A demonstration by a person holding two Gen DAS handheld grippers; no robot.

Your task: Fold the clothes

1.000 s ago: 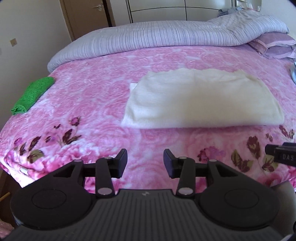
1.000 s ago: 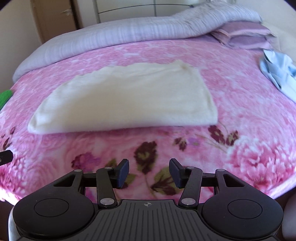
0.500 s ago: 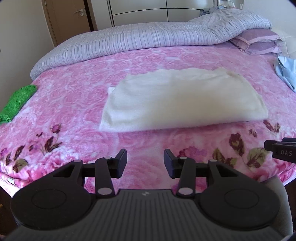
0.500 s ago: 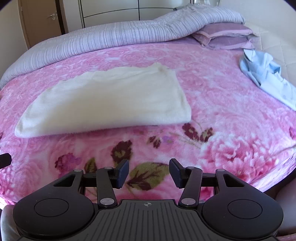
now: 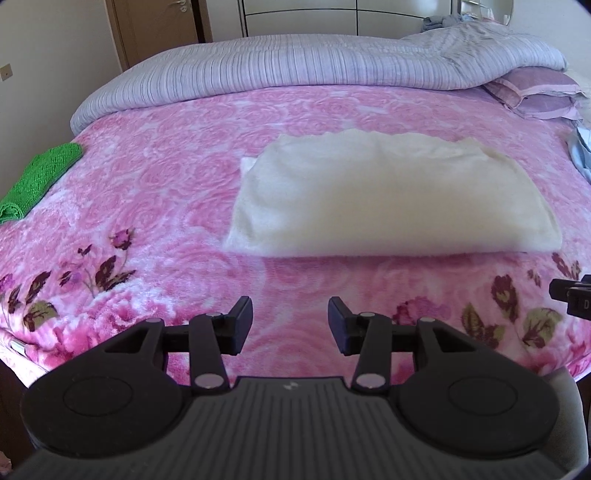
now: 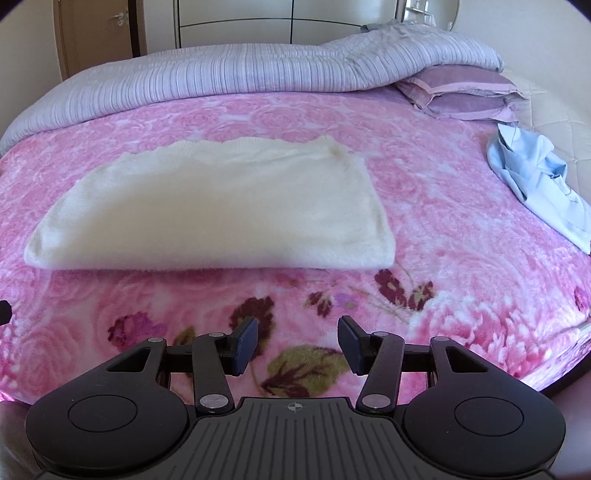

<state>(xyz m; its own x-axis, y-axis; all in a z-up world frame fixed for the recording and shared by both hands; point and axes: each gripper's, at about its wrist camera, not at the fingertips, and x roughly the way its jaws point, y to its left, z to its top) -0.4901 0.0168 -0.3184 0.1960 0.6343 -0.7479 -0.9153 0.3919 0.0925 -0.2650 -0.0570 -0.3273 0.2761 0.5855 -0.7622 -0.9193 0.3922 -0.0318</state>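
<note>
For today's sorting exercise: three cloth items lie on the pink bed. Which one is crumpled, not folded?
The light blue garment at the bed's right edge: it lies bunched, while the cream sweater and green cloth lie folded flat.

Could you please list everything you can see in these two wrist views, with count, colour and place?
folded garment: one, cream, lying flat mid-bed
blanket: one, pink floral, covering the bed
quilt: one, lilac striped, bunched along the far side of the bed
pillow: one visible, mauve, far right, partly under the quilt
green cloth: one, green, at the bed's left edge
blue garment: one, pale blue, crumpled at the right edge
door: one, brown, far left
wardrobe: one, pale, behind the bed
left gripper: one, black, fingers apart and empty, short of the cream garment
right gripper: one, black, fingers apart and empty, over the blanket
</note>
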